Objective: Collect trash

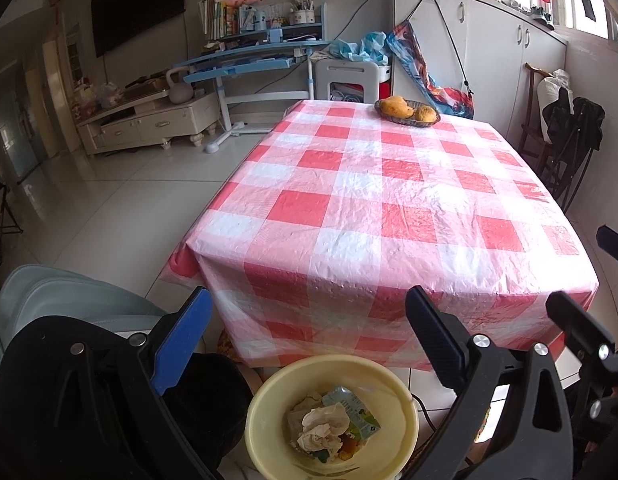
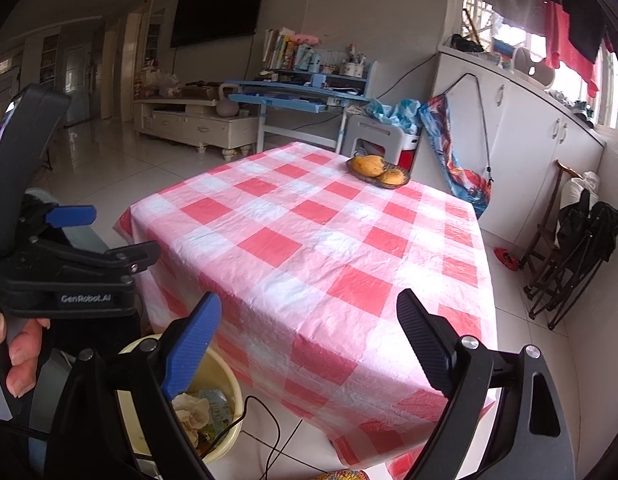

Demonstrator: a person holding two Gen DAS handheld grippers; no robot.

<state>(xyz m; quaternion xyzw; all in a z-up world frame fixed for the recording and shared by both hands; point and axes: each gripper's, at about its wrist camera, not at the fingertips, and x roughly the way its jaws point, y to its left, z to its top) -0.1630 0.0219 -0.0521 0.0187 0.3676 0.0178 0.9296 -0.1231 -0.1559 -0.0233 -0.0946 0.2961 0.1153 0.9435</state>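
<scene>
Nearest the left wrist camera, the left gripper (image 1: 309, 320) stood with its jaws spread wide, one blue pad and one black, nothing between them. It tilted downward over a pale yellow bin (image 1: 265, 408) on the floor just below the table's near edge. In the bin lay the trash: a crumpled tissue (image 1: 323, 426) atop a printed blue-green wrapper (image 1: 357, 412), with some orange scraps under them. At the right edge of this view part of the right gripper (image 1: 581, 328) showed, just beside the left one. Beyond, a red-and-white checked tablecloth (image 1: 389, 208) covered the table, bare but for a dark woven basket (image 1: 393, 117) at its far end that held mangoes (image 1: 397, 106). Behind it stood a blue desk (image 1: 249, 60) loaded with books, a wall-mounted television (image 1: 137, 4), and white cabinets (image 1: 489, 44) along the right wall.

In the right wrist view, the right gripper (image 2: 309, 324) was likewise wide apart and empty, angled down at the table's near corner. To its left a hand (image 2: 17, 344) gripped the handle of the left gripper (image 2: 109, 236). The yellow bin (image 2: 225, 372) sat low on the left, partly behind the blue finger, the tissue (image 2: 191, 408) and wrapper (image 2: 217, 404) visible inside, and a thin black cable (image 2: 269, 420) trailed over its rim onto the white tiled floor (image 2: 121, 160). The checked cloth (image 2: 317, 248) and the mango basket (image 2: 383, 182) lay beyond. Folded dark chairs (image 2: 577, 248) leaned against the right wall.
</scene>
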